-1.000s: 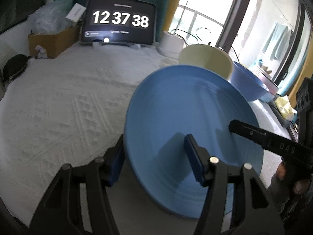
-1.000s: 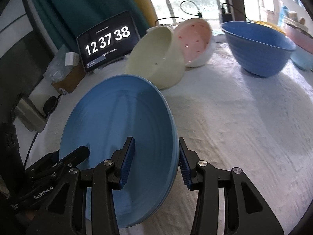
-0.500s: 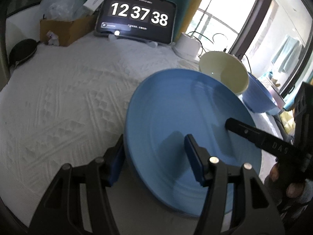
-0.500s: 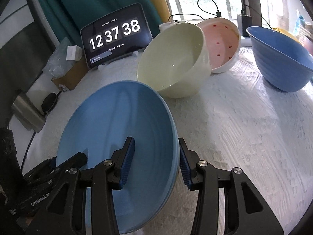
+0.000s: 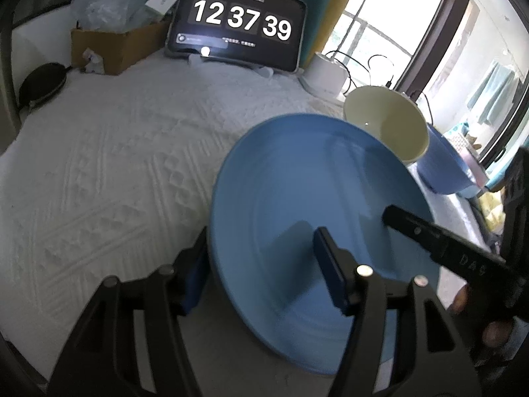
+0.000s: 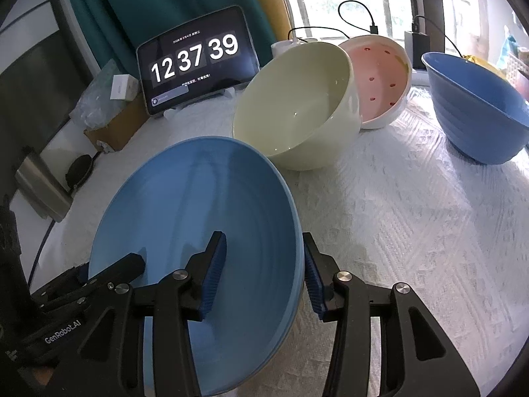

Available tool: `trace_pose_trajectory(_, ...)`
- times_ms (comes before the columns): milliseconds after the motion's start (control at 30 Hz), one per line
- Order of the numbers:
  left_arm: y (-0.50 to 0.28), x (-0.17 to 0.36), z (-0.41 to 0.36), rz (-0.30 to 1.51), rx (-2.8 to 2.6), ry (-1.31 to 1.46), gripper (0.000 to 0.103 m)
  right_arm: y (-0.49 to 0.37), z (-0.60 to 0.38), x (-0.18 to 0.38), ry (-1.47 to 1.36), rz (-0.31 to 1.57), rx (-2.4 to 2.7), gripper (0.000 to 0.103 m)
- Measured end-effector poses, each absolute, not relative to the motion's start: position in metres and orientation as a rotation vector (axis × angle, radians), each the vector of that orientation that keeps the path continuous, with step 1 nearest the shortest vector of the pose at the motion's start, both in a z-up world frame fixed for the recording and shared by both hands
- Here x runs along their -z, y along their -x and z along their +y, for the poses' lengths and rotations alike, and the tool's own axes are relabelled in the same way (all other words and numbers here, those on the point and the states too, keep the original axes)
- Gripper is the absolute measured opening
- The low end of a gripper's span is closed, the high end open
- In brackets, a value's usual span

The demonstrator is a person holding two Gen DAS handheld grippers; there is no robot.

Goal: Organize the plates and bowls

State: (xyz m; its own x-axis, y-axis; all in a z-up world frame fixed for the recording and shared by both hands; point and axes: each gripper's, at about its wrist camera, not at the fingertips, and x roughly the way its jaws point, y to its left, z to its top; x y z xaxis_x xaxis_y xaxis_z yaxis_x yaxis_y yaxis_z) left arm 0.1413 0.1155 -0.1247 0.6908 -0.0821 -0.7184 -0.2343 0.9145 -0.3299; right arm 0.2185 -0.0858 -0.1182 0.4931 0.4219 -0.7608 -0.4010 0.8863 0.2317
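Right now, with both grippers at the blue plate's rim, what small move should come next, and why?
Probably close the right gripper onto the blue plate first: its rim sits between the pads but gaps show, and the left gripper also straddles it loosely.

Plate (image 6: 185, 238) near edge cut by right wrist frame bottom. Cream bowl (image 6: 297, 106) hides part of pink bowl (image 6: 380, 76). Small text under clock (image 5: 241, 20) digits unreadable. Left view: plate rim hides left pad.
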Motion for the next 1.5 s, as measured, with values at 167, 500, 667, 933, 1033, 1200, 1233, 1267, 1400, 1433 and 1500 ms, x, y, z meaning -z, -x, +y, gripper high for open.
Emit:
trace_pose_trajectory(167,-0.139,0.122,0.119,0.813,-0.075,0.454,0.063,-0.216,-0.094,0.114,-0.01,0.927,-0.499,0.047)
trace_pose_trajectory(500,-0.126,0.109,0.112,0.742,-0.139,0.406,0.063,-0.208,-0.112,0.102,0.001,0.874,-0.467,0.047)
trace_pose_trajectory(667,-0.123,0.098,0.1,0.677,-0.17,0.316,0.063,-0.206,-0.126,0.098,-0.006,0.858,-0.448,0.047)
trace_pose_trajectory(933,-0.123,0.084,0.094,0.606,-0.221,0.263,0.065,-0.204,-0.149,0.089,-0.014,0.831,-0.412,0.048)
trace_pose_trajectory(1033,-0.121,0.081,0.089,0.577,-0.245,0.236,0.065,-0.204,-0.158,0.085,-0.02,0.817,-0.4,0.048)
trace_pose_trajectory(1200,-0.119,0.074,0.078,0.522,-0.293,0.145,0.065,-0.204,-0.173,0.079,-0.035,0.797,-0.389,0.048)
trace_pose_trajectory(1233,-0.119,0.072,0.077,0.519,-0.289,0.144,0.065,-0.204,-0.174,0.079,-0.037,0.795,-0.387,0.048)
trace_pose_trajectory(1267,-0.119,0.07,0.075,0.516,-0.282,0.143,0.065,-0.204,-0.179,0.078,-0.041,0.792,-0.384,0.048)
trace_pose_trajectory(1400,-0.121,0.063,0.063,0.504,-0.223,0.134,0.065,-0.204,-0.19,0.077,-0.051,0.782,-0.372,0.048)
trace_pose_trajectory(1433,-0.122,0.062,0.058,0.504,-0.205,0.13,0.065,-0.204,-0.192,0.076,-0.054,0.779,-0.369,0.048)
trace_pose_trajectory(1500,-0.125,0.06,0.047,0.506,-0.174,0.118,0.065,-0.204,-0.199,0.074,-0.059,0.75,-0.349,0.048)
